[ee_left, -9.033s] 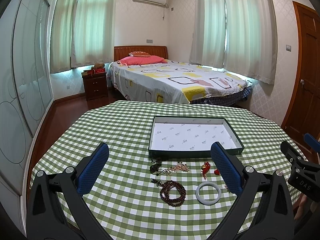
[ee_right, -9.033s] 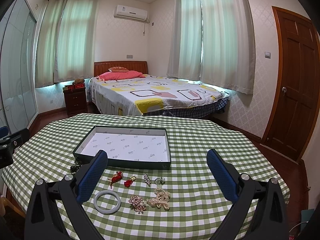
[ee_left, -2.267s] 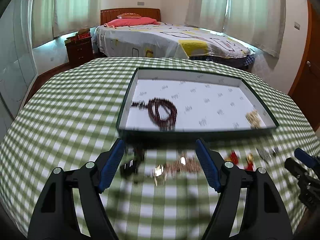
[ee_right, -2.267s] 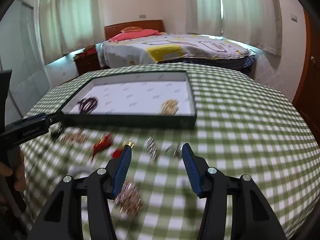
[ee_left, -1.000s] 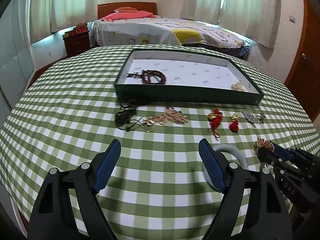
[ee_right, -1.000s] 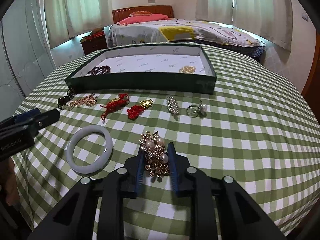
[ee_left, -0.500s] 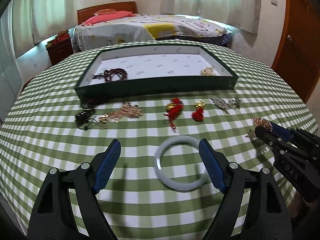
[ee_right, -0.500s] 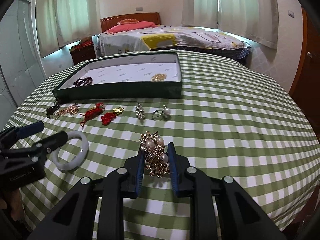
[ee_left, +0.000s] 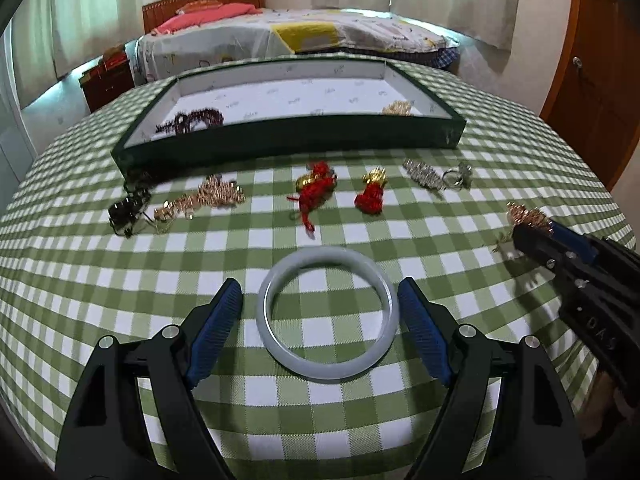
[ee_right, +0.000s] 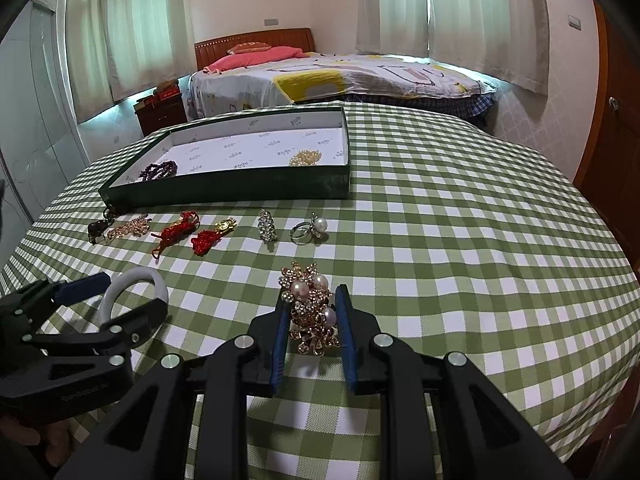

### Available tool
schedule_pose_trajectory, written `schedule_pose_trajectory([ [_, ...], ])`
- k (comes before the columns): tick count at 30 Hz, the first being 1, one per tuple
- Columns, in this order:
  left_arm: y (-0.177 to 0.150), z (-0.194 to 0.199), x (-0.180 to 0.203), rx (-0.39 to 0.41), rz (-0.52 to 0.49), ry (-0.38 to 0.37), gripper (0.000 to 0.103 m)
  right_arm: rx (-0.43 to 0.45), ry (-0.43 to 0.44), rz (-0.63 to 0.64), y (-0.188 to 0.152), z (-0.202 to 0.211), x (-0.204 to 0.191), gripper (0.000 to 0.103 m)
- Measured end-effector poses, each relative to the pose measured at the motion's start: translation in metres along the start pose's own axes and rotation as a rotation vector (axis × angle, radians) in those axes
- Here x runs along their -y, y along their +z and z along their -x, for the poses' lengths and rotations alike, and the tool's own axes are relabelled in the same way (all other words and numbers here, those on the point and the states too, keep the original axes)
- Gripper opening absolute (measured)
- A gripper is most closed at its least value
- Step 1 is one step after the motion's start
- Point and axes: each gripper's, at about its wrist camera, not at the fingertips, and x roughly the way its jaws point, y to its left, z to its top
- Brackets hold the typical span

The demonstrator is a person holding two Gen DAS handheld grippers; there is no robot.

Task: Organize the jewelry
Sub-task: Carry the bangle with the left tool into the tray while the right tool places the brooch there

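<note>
My left gripper (ee_left: pixel 320 294) is open, its fingers either side of a pale jade bangle (ee_left: pixel 327 312) lying on the checked tablecloth. My right gripper (ee_right: pixel 313 300) is shut on a gold and pearl brooch (ee_right: pixel 312 306), held just above the cloth; it shows at the right of the left wrist view (ee_left: pixel 528 218). The dark green tray (ee_left: pixel 288 136) at the back holds a dark bead bracelet (ee_left: pixel 192 119) and a gold piece (ee_left: pixel 397 109). The bangle (ee_right: pixel 134 286) and left gripper also show in the right wrist view.
In front of the tray lie a black trinket (ee_left: pixel 126 210), a gold chain (ee_left: pixel 200 200), two red tassel charms (ee_left: pixel 316 190) (ee_left: pixel 372 196), a crystal clip (ee_left: pixel 420 172) and a pearl ring (ee_right: pixel 310 229). A bed stands behind the table.
My left gripper has come down and forward so the bangle now lies between its fingers, and the jaws have narrowed somewhat. My right gripper still holds the brooch, slightly raised.
</note>
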Motion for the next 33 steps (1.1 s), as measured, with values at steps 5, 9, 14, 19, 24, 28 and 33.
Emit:
schedule_pose_trajectory([
  [5,-0.001,-0.001,0.003,0.001,-0.021,0.006,0.080,-0.006,0.003,-0.006,-0.002,-0.002,0.001,0.023],
  [9,-0.001,0.001,0.002,0.010,-0.032,-0.001,0.069,-0.005,0.002,-0.006,-0.002,-0.003,0.001,0.023],
  [14,-0.003,0.003,0.002,0.016,-0.047,-0.014,0.069,-0.004,0.003,-0.006,-0.002,-0.003,0.000,0.023],
  [19,-0.003,0.005,0.001,0.024,-0.057,-0.020,0.069,-0.004,0.011,-0.004,-0.002,-0.002,-0.001,0.023],
  [24,0.000,0.015,-0.002,0.057,-0.073,-0.014,0.069,0.008,0.034,-0.033,0.002,0.002,0.000,0.023],
  [28,0.007,0.023,-0.009,0.090,-0.073,-0.003,0.069,0.013,0.056,-0.051,0.009,0.004,-0.001,0.023],
  [33,0.021,0.028,-0.019,0.120,-0.061,0.015,0.069,0.030,0.066,-0.045,0.021,0.005,-0.006,0.023],
])
